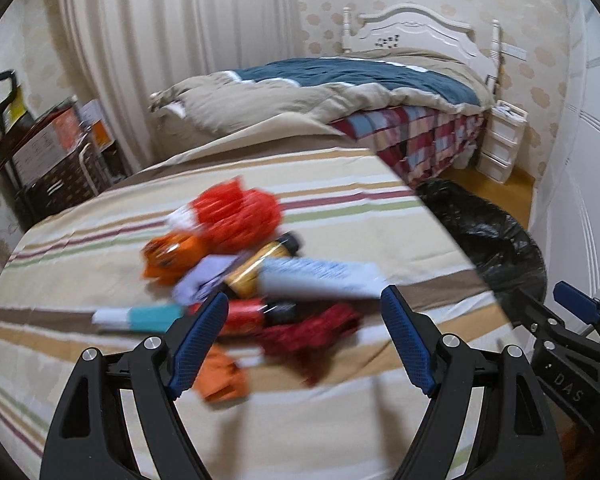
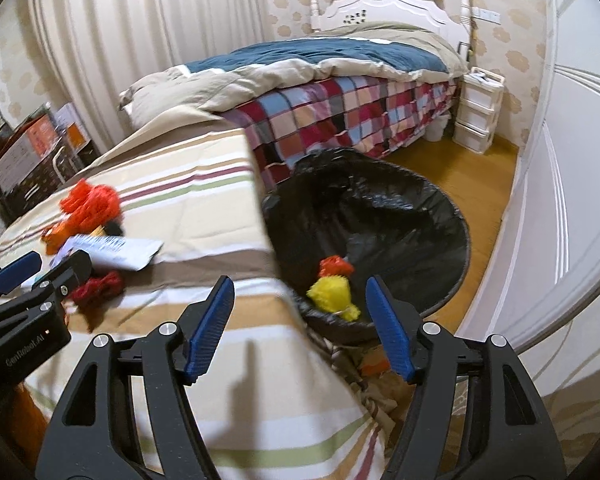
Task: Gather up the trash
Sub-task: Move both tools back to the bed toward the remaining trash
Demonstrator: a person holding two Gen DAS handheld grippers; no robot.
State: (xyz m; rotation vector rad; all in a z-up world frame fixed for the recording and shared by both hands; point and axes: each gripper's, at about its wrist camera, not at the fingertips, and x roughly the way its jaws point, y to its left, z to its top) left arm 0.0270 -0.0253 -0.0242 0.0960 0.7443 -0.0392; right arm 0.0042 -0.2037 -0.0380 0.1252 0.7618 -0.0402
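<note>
Left wrist: trash pile (image 1: 252,276) mid-frame, uncollected.
Yellow scrap (image 2: 332,294) already in bin (image 2: 452,240); left tongs (image 1: 304,336), right tongs (image 2: 300,324) wide open, empty.

A blurred pile of trash (image 1: 256,268) is spread on the striped cover: orange and red netting, a gold can, a pale flat packet. A black-lined bin (image 2: 400,216) is seen alongside, with yellow and orange scraps (image 2: 332,290) inside.
</note>
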